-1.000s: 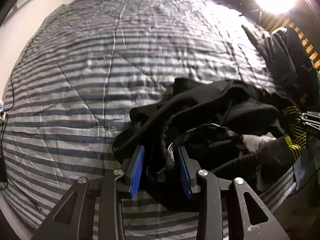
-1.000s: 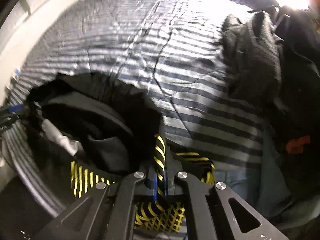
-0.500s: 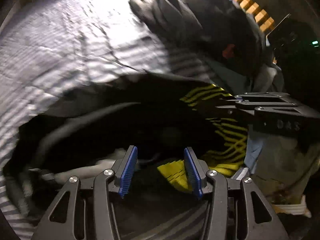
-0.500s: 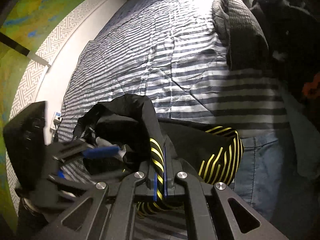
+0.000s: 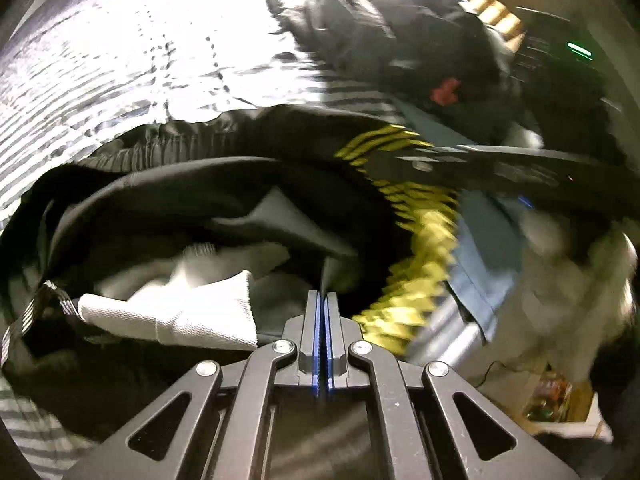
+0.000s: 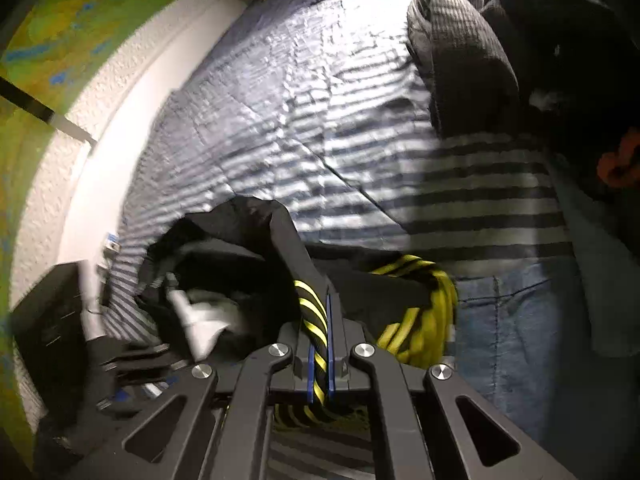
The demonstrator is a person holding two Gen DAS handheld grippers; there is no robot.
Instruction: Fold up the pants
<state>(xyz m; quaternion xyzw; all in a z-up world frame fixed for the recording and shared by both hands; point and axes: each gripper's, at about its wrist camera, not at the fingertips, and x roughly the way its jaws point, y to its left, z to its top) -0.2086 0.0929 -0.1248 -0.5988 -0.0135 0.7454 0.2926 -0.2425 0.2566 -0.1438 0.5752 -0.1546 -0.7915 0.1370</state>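
Note:
The black pants (image 5: 192, 188) lie bunched on the striped bed cover (image 5: 120, 60), gathered waistband (image 5: 176, 144) at the far side. White pocket lining (image 5: 188, 312) spills out beside my left gripper (image 5: 323, 300), which is shut with a thin fold of black fabric pinched between its blue pads. In the right wrist view my right gripper (image 6: 320, 312) is shut on the pants' yellow-striped part (image 6: 310, 304), and the rest of the pants (image 6: 240, 240) hangs to its left. More yellow striping (image 5: 420, 240) shows to the right in the left wrist view.
A pile of dark clothes (image 6: 540, 60) with an orange patch (image 6: 618, 164) fills the right side of the bed. Blue denim (image 6: 520, 320) lies just right of the pants. A white wall (image 6: 100, 140) runs along the bed's left edge.
My left gripper was open over the pants; it has swung right and shut on a fold. The right gripper has kept hold of the striped part and lifted it.

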